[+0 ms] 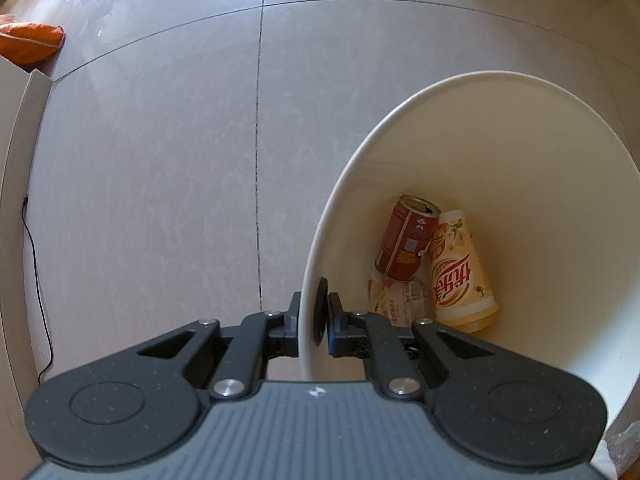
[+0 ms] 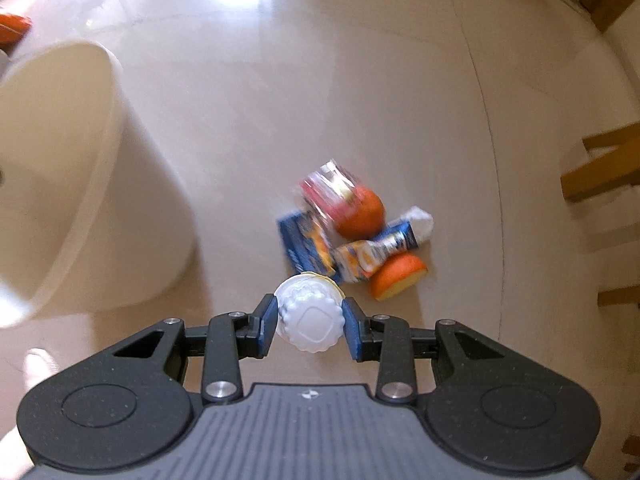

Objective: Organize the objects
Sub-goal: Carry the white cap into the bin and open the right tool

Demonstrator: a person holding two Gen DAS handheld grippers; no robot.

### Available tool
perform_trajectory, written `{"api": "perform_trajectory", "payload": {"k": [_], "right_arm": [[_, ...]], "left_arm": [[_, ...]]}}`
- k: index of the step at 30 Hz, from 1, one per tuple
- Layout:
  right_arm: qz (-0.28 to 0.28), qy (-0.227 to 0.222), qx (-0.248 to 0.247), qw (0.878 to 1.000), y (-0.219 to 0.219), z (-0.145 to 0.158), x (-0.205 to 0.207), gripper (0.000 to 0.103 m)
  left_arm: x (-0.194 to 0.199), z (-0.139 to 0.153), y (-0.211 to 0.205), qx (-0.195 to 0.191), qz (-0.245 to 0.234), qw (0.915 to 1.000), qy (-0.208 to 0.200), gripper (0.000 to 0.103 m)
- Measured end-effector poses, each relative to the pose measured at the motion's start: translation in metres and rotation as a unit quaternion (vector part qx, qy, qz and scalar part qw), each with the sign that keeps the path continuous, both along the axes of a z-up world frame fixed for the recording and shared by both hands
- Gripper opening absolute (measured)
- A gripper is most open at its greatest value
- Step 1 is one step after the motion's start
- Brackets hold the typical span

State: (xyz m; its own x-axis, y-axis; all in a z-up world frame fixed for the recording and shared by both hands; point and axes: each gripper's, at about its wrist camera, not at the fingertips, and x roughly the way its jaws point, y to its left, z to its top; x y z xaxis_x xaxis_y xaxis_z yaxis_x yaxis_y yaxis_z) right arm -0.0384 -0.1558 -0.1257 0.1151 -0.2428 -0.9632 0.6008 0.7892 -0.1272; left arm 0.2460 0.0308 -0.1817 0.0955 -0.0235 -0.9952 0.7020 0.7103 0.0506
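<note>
My left gripper [image 1: 313,320] is shut on the rim of a white bin [image 1: 520,128], one jaw outside the wall and one inside. In the bin lie a red can [image 1: 406,240], a cream drink cup [image 1: 460,272] and a crumpled wrapper [image 1: 400,302]. My right gripper [image 2: 310,320] is shut on a white ridged bottle cap end [image 2: 310,314], held above the floor. Below it lies a blurred pile: a red packet [image 2: 328,192], an orange [image 2: 362,212], a blue box [image 2: 306,244], an orange-and-blue tube [image 2: 376,250] and an orange wedge [image 2: 398,276]. The bin also shows at the left of the right wrist view [image 2: 80,184].
Glossy tiled floor [image 1: 160,160] all around. A white cabinet edge [image 1: 16,160] with a black cable [image 1: 38,280] stands at the left; an orange bag [image 1: 30,42] lies far left. Wooden furniture legs [image 2: 600,168] stand at the right.
</note>
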Motion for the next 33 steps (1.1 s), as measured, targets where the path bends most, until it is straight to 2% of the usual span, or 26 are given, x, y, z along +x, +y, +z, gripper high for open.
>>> {"api": "perform_trajectory", "payload": {"k": [5, 10, 15, 23, 24, 25, 27, 28, 33], "right_arm": [[0.033, -0.029, 0.004, 0.999, 0.021, 0.044, 0.022, 0.040], [0.074, -0.056, -0.001, 0.996, 0.044, 0.072, 0.051, 0.040], [0.105, -0.083, 0.009, 0.991, 0.065, 0.085, 0.084, 0.040], [0.134, -0.111, 0.020, 0.985, 0.091, 0.087, 0.123, 0.041], [0.135, -0.113, 0.020, 0.984, 0.094, 0.088, 0.125, 0.046], [0.137, -0.115, 0.023, 0.984, 0.096, 0.087, 0.126, 0.060], [0.135, -0.123, 0.032, 0.983, 0.098, 0.085, 0.125, 0.074], [0.133, -0.126, 0.034, 0.982, 0.098, 0.085, 0.124, 0.077], [0.128, -0.111, 0.037, 0.985, 0.096, 0.081, 0.121, 0.078]], "left_arm": [[0.000, 0.000, 0.001, 0.001, -0.009, 1.0000, -0.002, 0.009], [0.001, 0.001, 0.000, 0.004, -0.014, 0.9999, -0.001, 0.009], [0.002, 0.002, 0.000, -0.002, -0.005, 1.0000, 0.001, 0.009], [0.003, 0.004, 0.004, -0.010, -0.010, 0.9999, 0.004, 0.008], [0.003, 0.004, 0.004, -0.010, -0.013, 0.9999, 0.004, 0.008], [0.003, 0.004, 0.005, -0.010, -0.013, 0.9999, 0.005, 0.008], [0.003, 0.004, 0.004, -0.010, -0.014, 0.9998, 0.006, 0.008], [0.003, 0.005, 0.005, -0.010, -0.014, 0.9998, 0.007, 0.008], [0.003, 0.004, 0.004, -0.010, -0.010, 0.9999, 0.008, 0.008]]}}
